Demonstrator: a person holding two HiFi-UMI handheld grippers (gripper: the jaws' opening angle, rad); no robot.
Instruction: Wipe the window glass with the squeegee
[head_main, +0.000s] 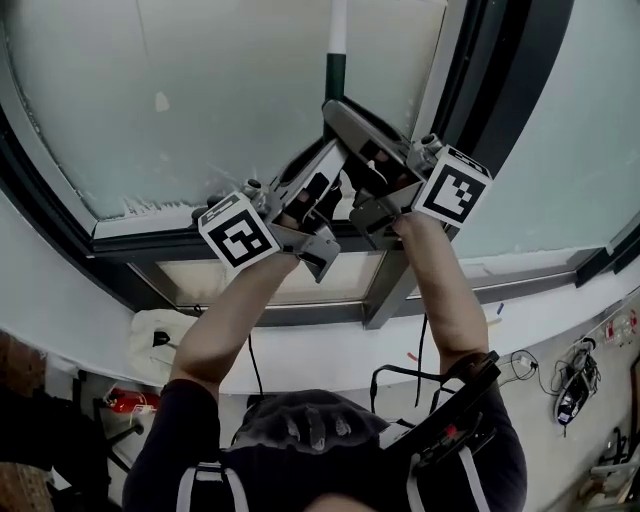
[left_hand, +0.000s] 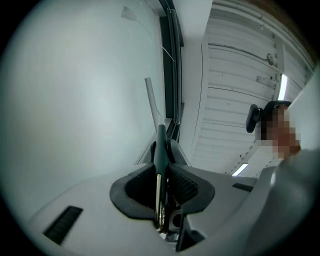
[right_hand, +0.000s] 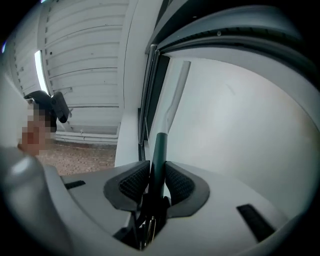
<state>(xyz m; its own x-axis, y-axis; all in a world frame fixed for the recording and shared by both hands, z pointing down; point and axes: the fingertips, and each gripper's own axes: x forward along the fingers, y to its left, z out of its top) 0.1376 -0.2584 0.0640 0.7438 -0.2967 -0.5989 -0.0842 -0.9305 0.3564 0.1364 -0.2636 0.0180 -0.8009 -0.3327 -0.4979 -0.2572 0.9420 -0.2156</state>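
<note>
Left gripper (head_main: 330, 175) and right gripper (head_main: 340, 115), head view: both pinch the squeegee handle (head_main: 335, 75), the left nearer the person, raised against the window glass (head_main: 200, 90). The handle is a dark green sleeve running into a white pole (head_main: 339, 20). The blade is out of frame above. The glass looks cloudy, with ragged residue along its lower edge. A dark window frame (head_main: 480, 90) stands just to the right.

Left gripper view: ribbed black pads (left_hand: 186, 187) are pressed onto the slim round handle, with a metal loop (left_hand: 158, 205) at its butt. Risk, as I read it: the smooth sleeve could twist or slide between the pads under pressing load.

Right gripper view: same clamp on the sleeve. Risk: the long pole acts as a lever, so uneven push from the two grippers could tilt the blade, streak the glass or knock the frame.
</note>
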